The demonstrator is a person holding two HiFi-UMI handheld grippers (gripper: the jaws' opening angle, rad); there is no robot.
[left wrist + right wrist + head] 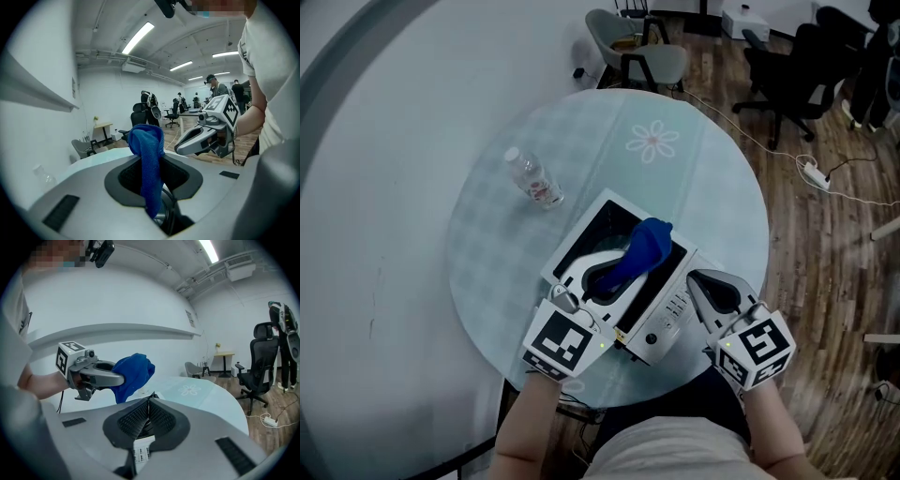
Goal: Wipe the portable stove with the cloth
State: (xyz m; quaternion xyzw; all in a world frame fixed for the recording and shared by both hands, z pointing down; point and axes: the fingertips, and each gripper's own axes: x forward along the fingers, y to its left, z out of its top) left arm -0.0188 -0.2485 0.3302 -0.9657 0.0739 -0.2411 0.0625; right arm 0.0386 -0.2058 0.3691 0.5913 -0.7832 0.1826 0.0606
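Cloth [645, 246], blue, clamped between jaws of left gripper [611, 274], bunched over top of portable stove [667, 323] on round table [712, 187]. Right gripper [696, 278] jaws closed together, empty, just beside stove's front. Risk of skimming with bunched wad instead of wiping; risk of shoving unbraced stove across table under pressure.

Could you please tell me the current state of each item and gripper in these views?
Cloth: bunched, held over the portable stove.
Left gripper: shut on the cloth.
Right gripper: jaws together, empty, beside the portable stove.
Portable stove: flat on the table.
Water bottle: lying on its side, apart from the portable stove.
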